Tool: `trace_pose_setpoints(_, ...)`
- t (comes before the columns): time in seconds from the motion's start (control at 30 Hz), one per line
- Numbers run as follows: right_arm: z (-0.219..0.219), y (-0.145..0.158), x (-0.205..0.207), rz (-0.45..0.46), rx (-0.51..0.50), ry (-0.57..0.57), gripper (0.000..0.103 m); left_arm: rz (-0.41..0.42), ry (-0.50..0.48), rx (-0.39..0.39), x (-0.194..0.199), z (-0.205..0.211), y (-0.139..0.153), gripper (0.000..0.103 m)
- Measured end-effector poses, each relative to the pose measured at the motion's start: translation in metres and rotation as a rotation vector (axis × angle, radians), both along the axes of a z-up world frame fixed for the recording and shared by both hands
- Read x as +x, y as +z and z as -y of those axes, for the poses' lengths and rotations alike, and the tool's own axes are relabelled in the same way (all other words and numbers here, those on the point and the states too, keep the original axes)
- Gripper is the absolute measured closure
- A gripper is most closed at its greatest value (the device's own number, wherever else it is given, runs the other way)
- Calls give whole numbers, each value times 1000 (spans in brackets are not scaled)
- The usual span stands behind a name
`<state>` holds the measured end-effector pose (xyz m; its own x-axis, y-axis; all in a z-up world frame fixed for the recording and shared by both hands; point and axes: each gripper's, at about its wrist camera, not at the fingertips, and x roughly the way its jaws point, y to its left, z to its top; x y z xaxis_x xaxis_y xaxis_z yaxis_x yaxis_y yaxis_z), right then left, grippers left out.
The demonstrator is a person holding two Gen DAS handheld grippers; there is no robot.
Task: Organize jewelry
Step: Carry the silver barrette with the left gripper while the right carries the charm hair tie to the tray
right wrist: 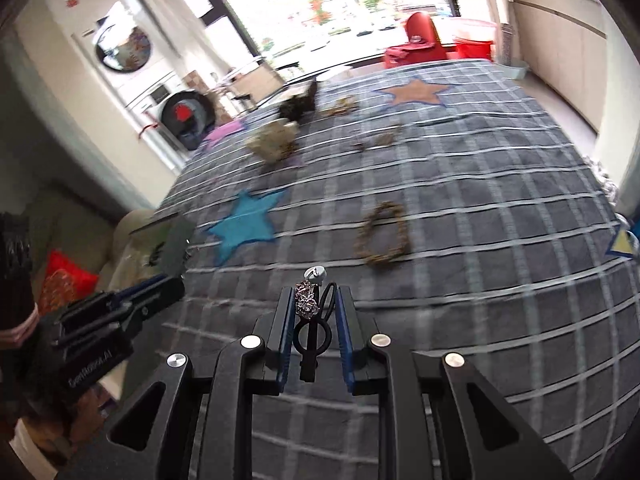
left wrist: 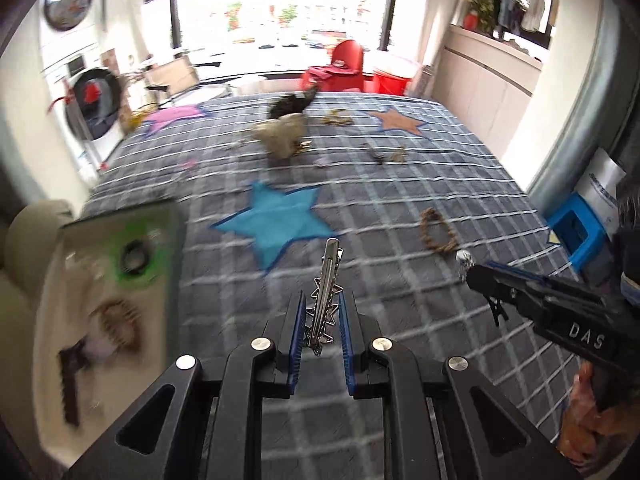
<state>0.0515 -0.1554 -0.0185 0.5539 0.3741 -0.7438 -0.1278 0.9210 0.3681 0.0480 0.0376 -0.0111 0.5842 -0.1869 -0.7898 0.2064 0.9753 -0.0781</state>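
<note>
My left gripper (left wrist: 322, 296) is shut on a silver hair clip (left wrist: 326, 280) trimmed with small stars, which sticks out forward past the blue pads. To its left lies a white tray (left wrist: 48, 292), blurred, with a black ring, a brown piece and a dark comb in it. My right gripper (right wrist: 315, 290) is shut on a black hair clip (right wrist: 310, 316) set with sparkling flowers and a pale bead. The left wrist view shows that gripper (left wrist: 476, 272) at the right with the clip's bead at its tip. A brown beaded bracelet (right wrist: 382, 240) lies on the bed ahead.
The grey checked bedcover (left wrist: 400, 200) has blue, pink and orange stars. Far back lie a beige hair piece (left wrist: 282, 136), a black one (left wrist: 290, 104), gold pieces (left wrist: 338, 118) and small dark items (left wrist: 384, 154). A blue stool (left wrist: 576, 232) stands right of the bed, a beige cushion (left wrist: 24, 240) left.
</note>
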Motion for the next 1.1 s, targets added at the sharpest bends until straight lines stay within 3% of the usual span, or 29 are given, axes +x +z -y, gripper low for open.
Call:
trace_pose_setpoints(0.3,-110,12,-12,13,9,189,81,16,146,38,-50,-88,-3,84)
trace_pose_setpoints(0.53,-186,-1,-14,-15,-5,317,81,-17,286,73,-64,-155,-24,84)
trace_pose_setpoints(0.73,-233,-16,-11,-45,-45,389,81,-71,347,87,-62,-182,-46,84)
trace_pose_setpoints(1.1,-268,-51,7,-147,-124,427,81,-128,376,90,-57,-193,-70,84)
